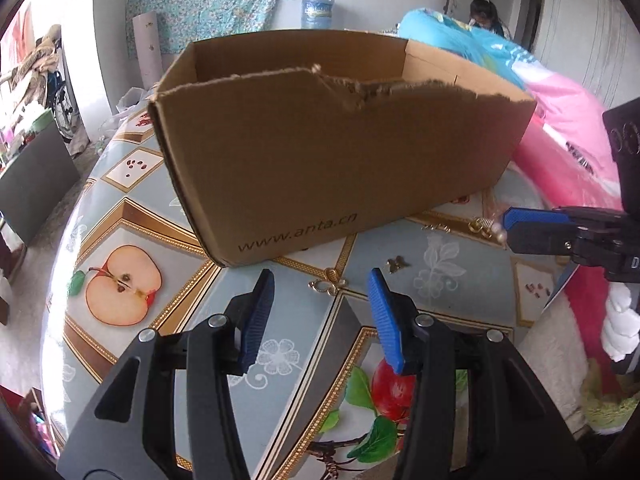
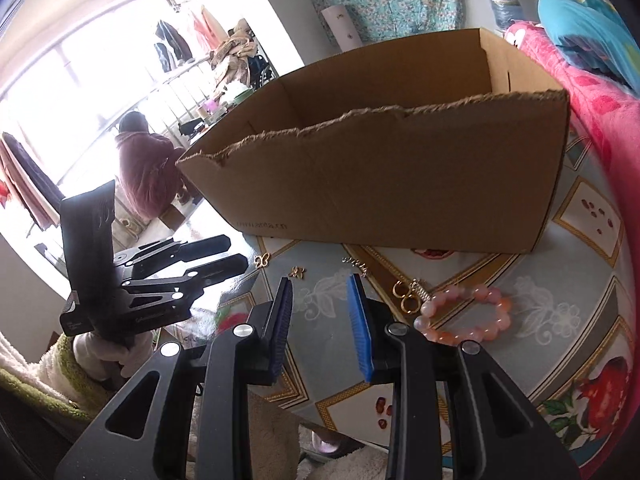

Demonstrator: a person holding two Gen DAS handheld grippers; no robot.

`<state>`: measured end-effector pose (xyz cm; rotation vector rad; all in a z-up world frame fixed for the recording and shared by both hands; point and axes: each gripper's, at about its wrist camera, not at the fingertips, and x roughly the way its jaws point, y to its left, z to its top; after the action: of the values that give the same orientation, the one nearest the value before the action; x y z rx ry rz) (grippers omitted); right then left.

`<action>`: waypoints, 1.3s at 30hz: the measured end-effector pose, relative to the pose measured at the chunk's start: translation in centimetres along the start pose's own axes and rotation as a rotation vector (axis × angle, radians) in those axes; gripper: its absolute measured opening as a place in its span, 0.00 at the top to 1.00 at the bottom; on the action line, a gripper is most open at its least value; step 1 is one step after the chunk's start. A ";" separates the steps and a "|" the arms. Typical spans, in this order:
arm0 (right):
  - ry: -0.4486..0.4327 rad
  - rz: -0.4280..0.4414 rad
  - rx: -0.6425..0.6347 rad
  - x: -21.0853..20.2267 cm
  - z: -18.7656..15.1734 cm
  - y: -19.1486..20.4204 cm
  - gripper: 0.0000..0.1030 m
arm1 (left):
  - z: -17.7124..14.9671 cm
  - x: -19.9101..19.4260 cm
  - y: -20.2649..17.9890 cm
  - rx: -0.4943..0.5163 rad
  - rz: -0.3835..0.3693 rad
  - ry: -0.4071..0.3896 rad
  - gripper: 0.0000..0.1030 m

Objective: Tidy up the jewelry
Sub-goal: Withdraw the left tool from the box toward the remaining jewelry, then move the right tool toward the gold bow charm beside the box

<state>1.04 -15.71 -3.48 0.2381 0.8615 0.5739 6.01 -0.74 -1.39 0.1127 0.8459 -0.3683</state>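
To lift small flat pieces well, each gripper should probably come down nearly upright, straddle one piece and close gently so it does not skid on the slick tablecloth (image 1: 280, 360). The left gripper (image 1: 320, 316) stands apart and empty; just ahead of its tips lies a gold butterfly charm (image 1: 328, 285), a second gold charm (image 1: 397, 265) slightly right. The right gripper (image 2: 320, 320) is also spread, gripping nothing; ahead and right lie gold hoop earrings (image 2: 406, 296) touching a pink bead bracelet (image 2: 466, 314). Beyond both stands the open cardboard box (image 2: 400, 168), the likely destination.
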 end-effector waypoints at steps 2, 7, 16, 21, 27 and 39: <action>0.005 0.002 -0.014 0.4 -0.2 0.5 0.72 | 0.2 0.5 -0.4 0.015 0.015 0.019 0.56; 0.003 -0.012 -0.052 0.8 -0.2 1.4 0.72 | 0.2 1.1 -0.8 -0.001 -0.001 0.065 0.67; 0.001 0.000 -0.038 1.1 0.0 0.5 0.72 | 0.7 1.8 -0.5 -0.037 -0.020 0.050 0.78; -0.001 0.002 -0.023 1.0 -0.3 0.4 0.72 | 1.0 2.1 -0.9 -0.006 -0.004 0.043 0.78; 0.001 0.004 -0.023 1.0 -0.3 0.3 0.72 | 0.9 1.9 -2.1 0.061 0.030 0.031 0.81; -0.015 0.002 -0.023 0.6 -0.3 0.4 0.72 | 1.0 1.6 -1.3 0.011 -0.015 0.035 0.99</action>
<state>0.96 -15.04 -3.86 0.2216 0.8400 0.5833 7.25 -2.66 -1.86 0.1229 0.8801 -0.3859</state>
